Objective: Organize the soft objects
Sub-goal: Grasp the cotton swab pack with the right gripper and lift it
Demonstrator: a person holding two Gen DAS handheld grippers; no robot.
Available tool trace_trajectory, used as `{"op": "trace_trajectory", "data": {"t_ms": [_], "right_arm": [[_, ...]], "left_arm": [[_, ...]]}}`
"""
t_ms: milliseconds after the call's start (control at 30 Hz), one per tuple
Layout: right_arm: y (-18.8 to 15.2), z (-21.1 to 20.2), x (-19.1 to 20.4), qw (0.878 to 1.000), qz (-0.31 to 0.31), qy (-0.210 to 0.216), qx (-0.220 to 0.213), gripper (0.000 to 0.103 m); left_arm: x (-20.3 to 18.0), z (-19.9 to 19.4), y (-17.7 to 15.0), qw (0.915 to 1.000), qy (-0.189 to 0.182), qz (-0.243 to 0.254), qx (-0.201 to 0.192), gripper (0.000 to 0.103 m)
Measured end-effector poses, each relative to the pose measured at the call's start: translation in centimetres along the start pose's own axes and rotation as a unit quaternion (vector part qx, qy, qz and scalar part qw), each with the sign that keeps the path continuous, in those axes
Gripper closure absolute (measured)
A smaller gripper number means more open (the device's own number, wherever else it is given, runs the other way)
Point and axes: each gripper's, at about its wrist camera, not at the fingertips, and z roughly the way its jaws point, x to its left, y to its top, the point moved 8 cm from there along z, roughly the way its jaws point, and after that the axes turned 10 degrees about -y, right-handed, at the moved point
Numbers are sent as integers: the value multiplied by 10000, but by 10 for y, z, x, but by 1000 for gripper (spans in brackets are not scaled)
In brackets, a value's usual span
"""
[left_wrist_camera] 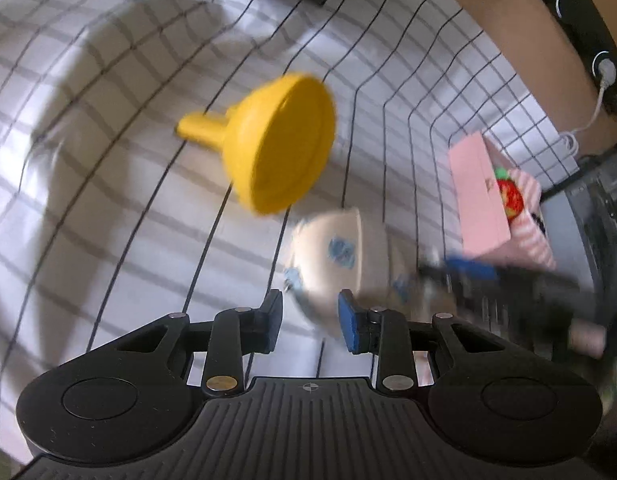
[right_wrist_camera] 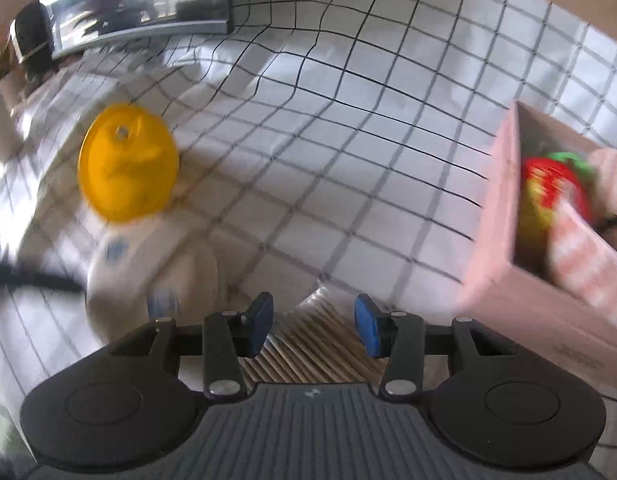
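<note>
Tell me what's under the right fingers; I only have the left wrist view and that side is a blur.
Observer: A tan bundle of thin sticks lies below the right gripper; its fingers stand apart, not pressing it.
Operator: And the yellow funnel, which way does it face from there?
Observer: The yellow funnel shows its wide round end to the right wrist camera, with a small hole visible in it.

The black left gripper (left_wrist_camera: 310,322) with blue pads tilts steeply downward, its jaws parted with a gap between the fingertips and nothing pressed between them, while the matching black right gripper (right_wrist_camera: 314,326) also slants downward, its blue-padded jaws standing apart and gripping nothing.
</note>
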Motion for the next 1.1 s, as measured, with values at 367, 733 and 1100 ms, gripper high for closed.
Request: {"op": "trace_trajectory", "data": {"t_ms": [367,733,1100], "right_arm": [[-68,-33,-37,9970,350,-663,-191,38],[-85,-63,-48,9940,664,-658,-575,34],[-106,-93,-22,9990,-154,68,-405,34]], "left_arm": [[-46,20,21,9923,624,1071,-33,69],[-49,18,24,9920,517,1150,-74,69],[-80,16,-29,9772,-326,1855,981,69]]}}
